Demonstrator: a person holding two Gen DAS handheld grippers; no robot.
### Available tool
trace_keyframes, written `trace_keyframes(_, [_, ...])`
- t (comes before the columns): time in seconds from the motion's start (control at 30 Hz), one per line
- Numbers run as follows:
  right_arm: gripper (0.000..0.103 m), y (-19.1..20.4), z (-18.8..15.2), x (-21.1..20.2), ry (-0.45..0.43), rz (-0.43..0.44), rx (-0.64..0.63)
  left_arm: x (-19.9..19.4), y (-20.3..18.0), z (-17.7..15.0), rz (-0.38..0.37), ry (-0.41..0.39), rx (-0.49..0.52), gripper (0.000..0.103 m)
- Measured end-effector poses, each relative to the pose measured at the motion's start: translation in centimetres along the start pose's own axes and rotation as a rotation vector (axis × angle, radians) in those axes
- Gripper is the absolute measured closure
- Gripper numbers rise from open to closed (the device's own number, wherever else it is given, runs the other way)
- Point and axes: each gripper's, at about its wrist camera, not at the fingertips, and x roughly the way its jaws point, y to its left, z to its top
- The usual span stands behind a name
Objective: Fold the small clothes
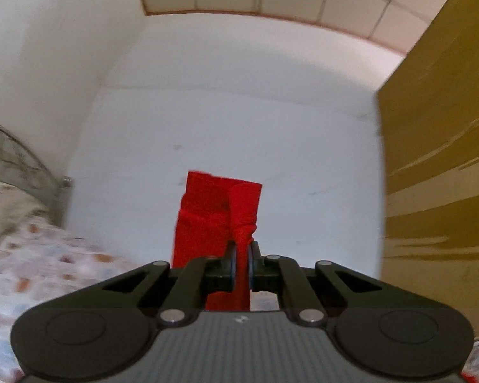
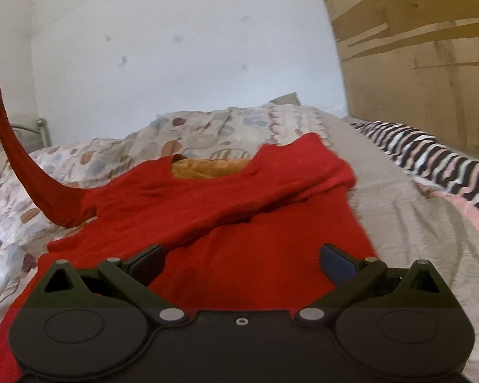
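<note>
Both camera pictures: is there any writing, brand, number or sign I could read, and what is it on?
No readable words or numbers in either view.
Left gripper: a small white mark on its grey ribbed body, too small to read.
Red sweater, bedsheet, brown cardboard: no text, only patterns and streaks.

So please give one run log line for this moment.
left tool: shut on red sleeve, lifted | right tool: open, above red sweater | bed

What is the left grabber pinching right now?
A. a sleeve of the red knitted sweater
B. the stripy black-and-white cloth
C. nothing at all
A: the left grabber is shut on the end of a sleeve of the red knitted sweater, lifting it up off the bed.
</note>
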Motion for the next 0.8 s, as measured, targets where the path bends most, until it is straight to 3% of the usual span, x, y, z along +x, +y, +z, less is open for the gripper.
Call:
trace_keyframes(0.13, [0.000, -0.6, 0.2, -1.5, -0.034, -0.096, 0.011, -1.1, -4.2, -1.3, -0.176, 0.053, -0.010, 0.097])
trace_keyframes(0.37, [0.000, -4.6, -0.2, -4.5, -0.047, -0.255, 0.051, -2.5, -10.2, -7.0, -0.489, 0.246, 0.078, 0.097])
trace_keyframes(0.53, [0.000, -7.0, -0.6, -6.5, -0.107, -0.294, 0.029, -2.1, -12.2, -11.2, -0.589, 0.469, 0.054, 0.097])
trace_keyframes(0.67, [0.000, -7.1, -0.9, -6.8, -0.121, -0.309, -0.039, -2.8, -13.1, -13.0, -0.638, 0.584, 0.102, 0.093])
trace_keyframes(0.7, [0.000, -7.1, -0.9, -6.7, -0.121, -0.307, -0.043, -2.7, -13.0, -13.3, -0.646, 0.609, 0.108, 0.083])
trace_keyframes(0.8, [0.000, -6.9, -0.8, -6.5, -0.122, -0.291, -0.036, -3.1, -12.9, -13.2, -0.666, 0.647, 0.087, 0.024])
